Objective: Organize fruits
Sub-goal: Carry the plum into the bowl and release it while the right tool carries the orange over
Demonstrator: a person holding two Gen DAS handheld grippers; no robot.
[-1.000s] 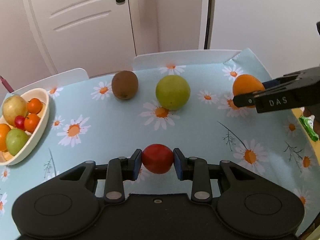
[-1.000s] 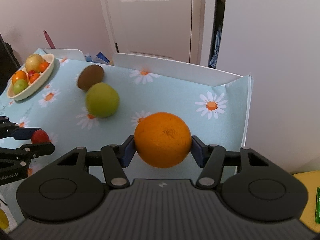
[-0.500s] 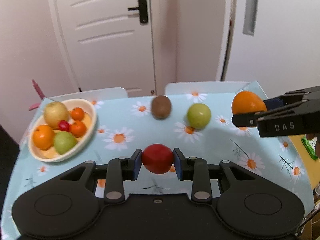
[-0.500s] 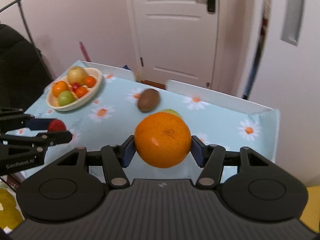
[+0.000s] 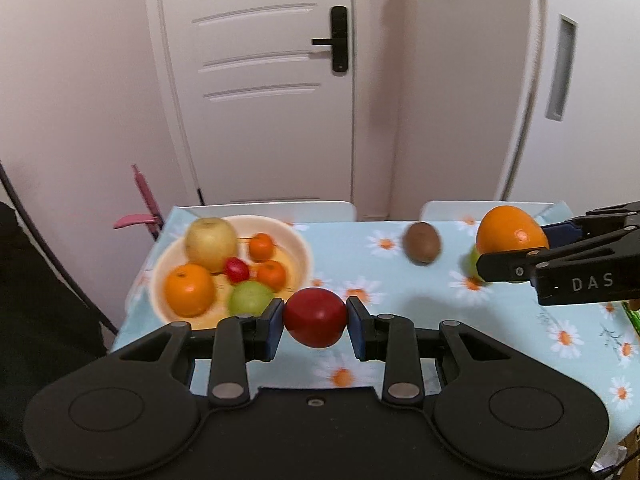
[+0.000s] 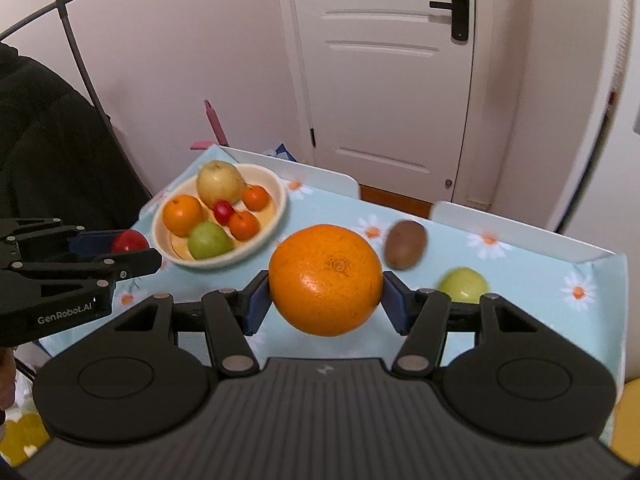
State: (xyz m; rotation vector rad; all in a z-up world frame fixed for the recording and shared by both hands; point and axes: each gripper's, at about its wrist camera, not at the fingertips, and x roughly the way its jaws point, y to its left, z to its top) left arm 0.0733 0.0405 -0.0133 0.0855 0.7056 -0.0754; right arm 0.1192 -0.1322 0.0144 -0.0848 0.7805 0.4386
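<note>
My left gripper is shut on a small red fruit, held above the table's near left part, just right of the cream bowl. My right gripper is shut on a large orange, lifted over the table's middle. The bowl holds a yellow pear, several oranges, a green fruit and a small red one. A brown kiwi and a green apple lie on the daisy tablecloth, right of the bowl. In the left wrist view the orange hides most of the apple.
White chair backs line the table's far edge, with a white door behind. A pink object sticks up beyond the far left corner. A dark garment on a rack stands left of the table.
Both grippers have risen and drawn back with their fruits, swinging left. The bowl has come from the picture's left edge toward its middle, and the table looks smaller and farther.
</note>
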